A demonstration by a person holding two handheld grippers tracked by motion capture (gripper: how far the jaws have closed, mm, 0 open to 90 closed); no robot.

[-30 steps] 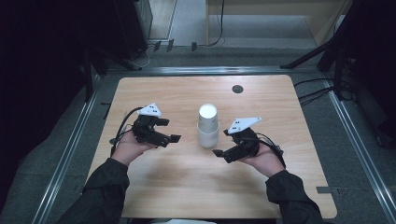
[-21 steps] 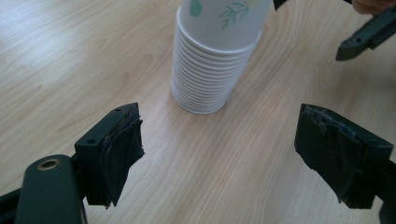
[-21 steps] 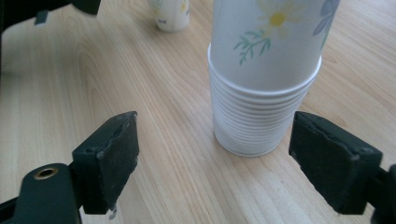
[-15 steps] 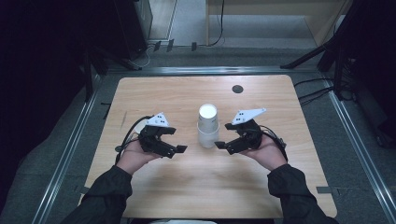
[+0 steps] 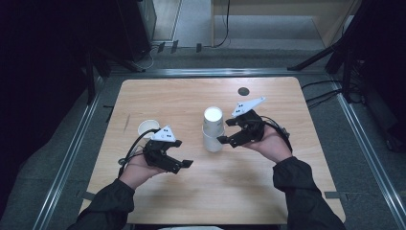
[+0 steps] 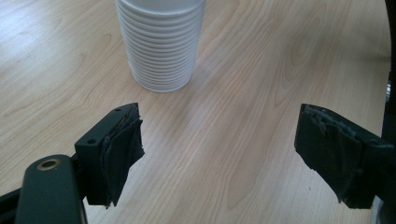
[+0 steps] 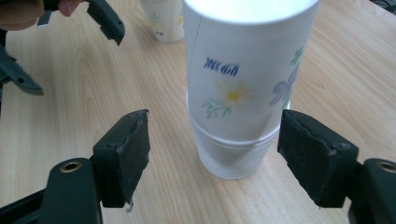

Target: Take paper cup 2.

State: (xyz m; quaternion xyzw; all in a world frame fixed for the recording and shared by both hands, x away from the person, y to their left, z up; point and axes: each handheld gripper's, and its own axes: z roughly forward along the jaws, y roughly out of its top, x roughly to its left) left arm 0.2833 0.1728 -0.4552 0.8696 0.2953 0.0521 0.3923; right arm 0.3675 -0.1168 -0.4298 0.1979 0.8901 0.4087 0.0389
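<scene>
A stack of white paper cups stands upside down in the middle of the wooden table. In the right gripper view its upper flower-printed cup sits between the jaws of my right gripper. Those jaws have just been closing, and the left pad still stands clear of the cup. In the high view my right gripper is beside the stack's right flank. My left gripper hovers open and empty to the stack's near left. In the left gripper view the ribbed stack stands ahead of my left gripper.
A single white cup stands on the table behind my left hand, also seen as the far cup in the right gripper view. A dark round hole marks the table's far side. Metal rails run along both table sides.
My left hand has drawn back toward the near edge, uncovering the single cup. My right hand has risen and moved in to the stack, and its jaws have narrowed around the top cup.
</scene>
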